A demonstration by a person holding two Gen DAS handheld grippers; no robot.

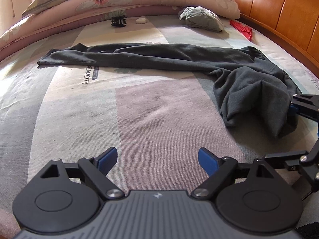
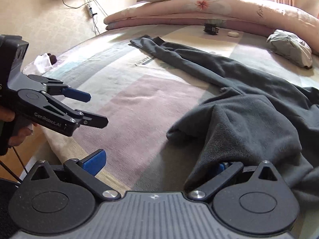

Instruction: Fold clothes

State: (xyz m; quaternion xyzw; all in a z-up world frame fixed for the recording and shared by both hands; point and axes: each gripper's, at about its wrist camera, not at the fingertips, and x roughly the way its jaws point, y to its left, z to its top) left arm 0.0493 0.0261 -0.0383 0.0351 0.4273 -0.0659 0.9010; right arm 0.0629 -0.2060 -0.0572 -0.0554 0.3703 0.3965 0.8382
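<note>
— Well, starting at the fingers: spread wide on the left gripper (image 1: 157, 159), grasping nothing, poised over bare bed (image 1: 139, 109) just short of the trousers (image 1: 159, 55).

— And on the right gripper (image 2: 157, 163)?

— Likewise released. Merely draped on one side by the trousers' bunched waist end, not pinched.

— Handling?

— Probably soft, limp and light. Likely to sag and slide rather than hold any shape. Best taken at the waistband hem by that bunched end, and at the cuffs at the trousers' far end, pinching through both layers.

— Beyond the trousers?

— Only stacked quilts (image 1: 119, 0), well apart.
</note>
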